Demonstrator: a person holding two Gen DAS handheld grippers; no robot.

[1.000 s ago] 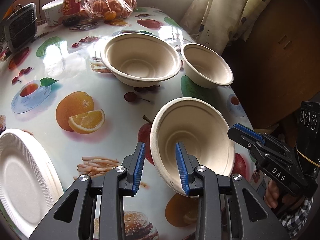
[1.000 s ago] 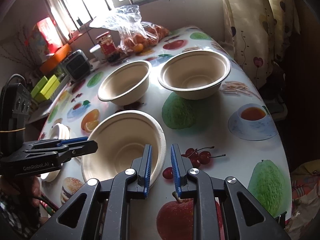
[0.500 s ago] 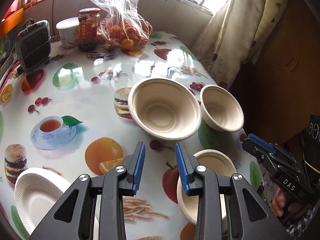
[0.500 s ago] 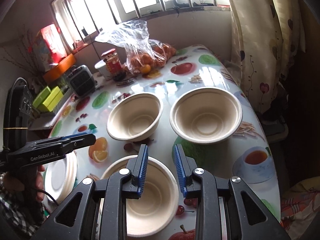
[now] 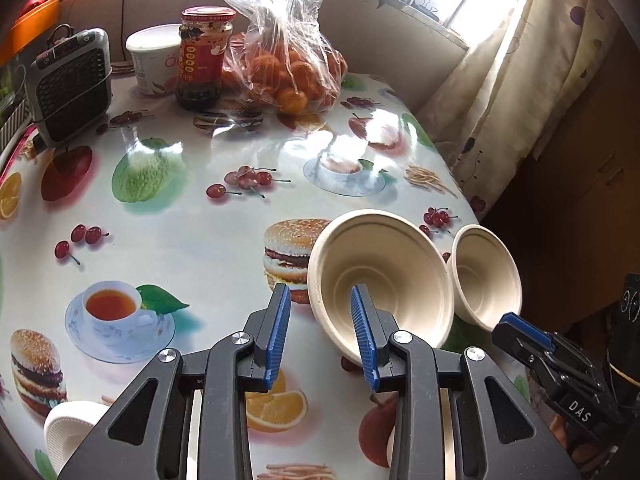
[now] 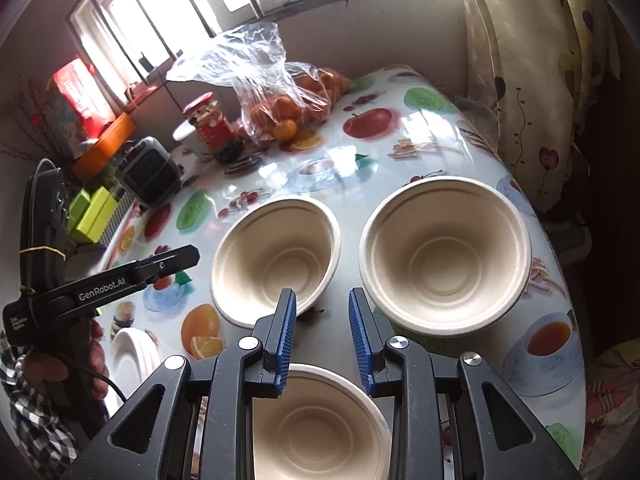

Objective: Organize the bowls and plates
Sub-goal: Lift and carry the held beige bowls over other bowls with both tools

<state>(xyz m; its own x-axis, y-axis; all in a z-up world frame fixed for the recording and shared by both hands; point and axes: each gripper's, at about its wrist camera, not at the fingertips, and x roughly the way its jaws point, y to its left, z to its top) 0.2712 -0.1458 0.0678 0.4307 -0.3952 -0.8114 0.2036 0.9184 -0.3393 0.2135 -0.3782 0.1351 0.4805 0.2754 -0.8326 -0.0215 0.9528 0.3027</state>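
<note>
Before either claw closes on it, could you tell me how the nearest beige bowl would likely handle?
The nearest beige bowl looks like moulded pulp, so probably very light. Its thin rim may flex under a pinch. The glossy tablecloth suggests it would slide rather than tip if pushed.

A bag of oranges (image 5: 288, 68), a red-lidded jar (image 5: 204, 56), a white tub (image 5: 154, 60) and a small heater (image 5: 68, 88) stand on the table (image 5: 192, 224).

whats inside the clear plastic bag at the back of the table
The clear plastic bag holds a pile of small orange fruits, like mandarins. Crinkled plastic and glare hide the count and anything beneath them.
</note>
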